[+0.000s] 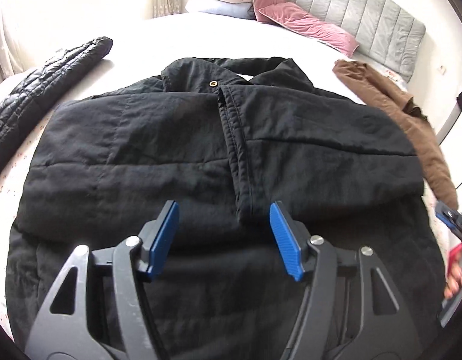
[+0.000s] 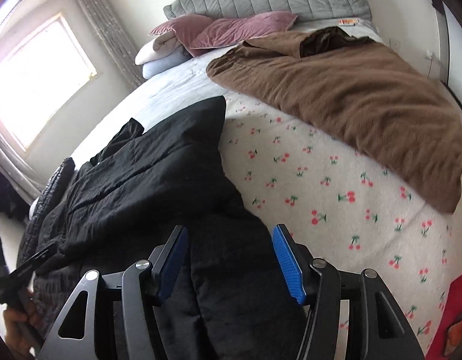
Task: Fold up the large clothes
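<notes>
A large black padded jacket (image 1: 201,150) lies front-up on the bed, collar away from me, sleeves folded in. My left gripper (image 1: 225,234) is open, just above the jacket's lower middle near the zip flap, holding nothing. My right gripper (image 2: 231,258) is open over the jacket's right edge (image 2: 177,186), with cloth showing between the blue pads (image 2: 286,264); I cannot tell if it touches. The right gripper also shows at the right edge of the left wrist view (image 1: 452,225).
A brown garment (image 2: 350,102) lies on the bed to the right of the jacket. A shiny black puffer jacket (image 1: 36,90) lies to the left. Pink pillows (image 1: 290,15) and folded bedding lie by the grey headboard (image 1: 365,6). The bedspread (image 2: 320,195) has a cherry print.
</notes>
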A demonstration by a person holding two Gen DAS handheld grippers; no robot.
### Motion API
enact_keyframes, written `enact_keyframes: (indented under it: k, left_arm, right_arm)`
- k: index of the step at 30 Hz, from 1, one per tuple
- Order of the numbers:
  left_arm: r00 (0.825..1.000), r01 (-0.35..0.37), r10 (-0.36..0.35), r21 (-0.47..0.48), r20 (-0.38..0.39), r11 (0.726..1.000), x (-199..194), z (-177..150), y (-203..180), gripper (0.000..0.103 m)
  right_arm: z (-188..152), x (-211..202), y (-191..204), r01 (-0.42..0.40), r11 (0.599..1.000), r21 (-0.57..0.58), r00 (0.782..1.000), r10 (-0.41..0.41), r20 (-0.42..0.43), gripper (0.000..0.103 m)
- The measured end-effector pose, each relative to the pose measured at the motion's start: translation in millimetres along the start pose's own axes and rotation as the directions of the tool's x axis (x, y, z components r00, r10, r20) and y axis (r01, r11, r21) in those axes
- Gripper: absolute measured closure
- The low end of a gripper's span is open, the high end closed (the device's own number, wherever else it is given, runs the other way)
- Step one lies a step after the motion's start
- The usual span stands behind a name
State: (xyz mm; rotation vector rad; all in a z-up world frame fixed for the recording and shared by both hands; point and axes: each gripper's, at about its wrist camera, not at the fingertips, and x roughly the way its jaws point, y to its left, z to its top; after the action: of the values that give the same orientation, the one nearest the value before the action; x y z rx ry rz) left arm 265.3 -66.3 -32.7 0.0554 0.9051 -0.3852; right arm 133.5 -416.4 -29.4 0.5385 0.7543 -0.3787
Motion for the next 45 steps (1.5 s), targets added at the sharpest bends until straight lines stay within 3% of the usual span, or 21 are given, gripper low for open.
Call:
enact_keyframes:
  k: [3, 6, 8, 12, 15, 18, 22, 26, 32, 37, 41, 45]
  left_arm:
    - [1.0, 0.027, -0.028, -0.031, -0.009, 0.999, -14.3, -11.8, 20.2, 0.037]
    - [1.0, 0.022, -0.023, -0.032, -0.01, 0.999, -20.4, -25.8, 37.5, 0.032]
    - [1.0, 0.008, -0.008, -0.029, -0.017, 1.0, -18.5, -35.6, 48.3, 0.032]
    - [0.998, -0.015, 0.01, -0.068, -0.066, 0.998, -4.7, -53.9, 73.3, 0.032]
    - [0.998, -0.008, 0.004, -0.071, -0.062, 0.997, -15.1, -57.3, 76.4, 0.032]
    - [0.996, -0.011, 0.004, -0.08, -0.091, 0.997, -32.6, -56.7, 77.0, 0.032]
    - [0.994, 0.0, -0.01, -0.094, -0.105, 0.996, -71.0, -62.5, 81.7, 0.022]
    - [0.994, 0.002, -0.008, -0.059, -0.11, 0.998, -116.0, -74.6, 82.7, 0.017]
    - [0.992, 0.015, -0.013, 0.017, -0.127, 1.0, -173.4, -108.3, 90.6, 0.012]
    - [0.985, 0.058, -0.053, 0.031, -0.162, 0.998, -204.0, -141.7, 106.1, 0.012]
    - [0.98, 0.05, -0.049, -0.002, -0.193, 0.999, -216.1, -168.8, 130.2, 0.012]
    - [0.97, 0.071, -0.094, -0.109, -0.222, 0.992, -218.1, -197.9, 161.5, 0.012]
  right_arm:
    - [14.4, 28.1, -0.5, 0.039, 0.998, -0.039, 0.997, -0.041, -0.065, 0.045]
    - [16.5, 57.0, 8.9, 0.021, 0.993, -0.118, 0.989, -0.037, -0.141, 0.063]
    - [16.4, 60.2, 19.6, 0.047, 0.979, -0.197, 0.992, -0.069, -0.106, 0.083]
    - [12.7, 67.9, 22.3, 0.182, 0.958, -0.223, 0.978, -0.2, -0.061, 0.085]
    - [9.9, 56.5, 29.4, 0.202, 0.948, -0.245, 0.972, -0.224, -0.066, 0.082]
    - [6.5, 29.6, 29.1, 0.148, 0.956, -0.252, 0.979, -0.179, -0.102, 0.074]
    - [-0.5, -25.2, 25.4, 0.018, 0.974, -0.225, 0.988, -0.053, -0.147, 0.044]
    - [-12.7, -78.6, 25.9, -0.064, 0.967, -0.245, 0.984, 0.021, -0.174, 0.034]
    - [-43.5, -137.1, 10.6, -0.164, 0.947, -0.276, 0.968, 0.101, -0.231, 0.027]
    - [-72.9, -158.4, -17.0, -0.227, 0.955, -0.191, 0.945, 0.168, -0.282, 0.027]
    - [-101.5, -168.5, -41.7, -0.256, 0.958, -0.13, 0.928, 0.206, -0.309, 0.027]
    - [-131.0, -175.9, -67.6, -0.294, 0.955, -0.042, 0.906, 0.264, -0.332, 0.027]
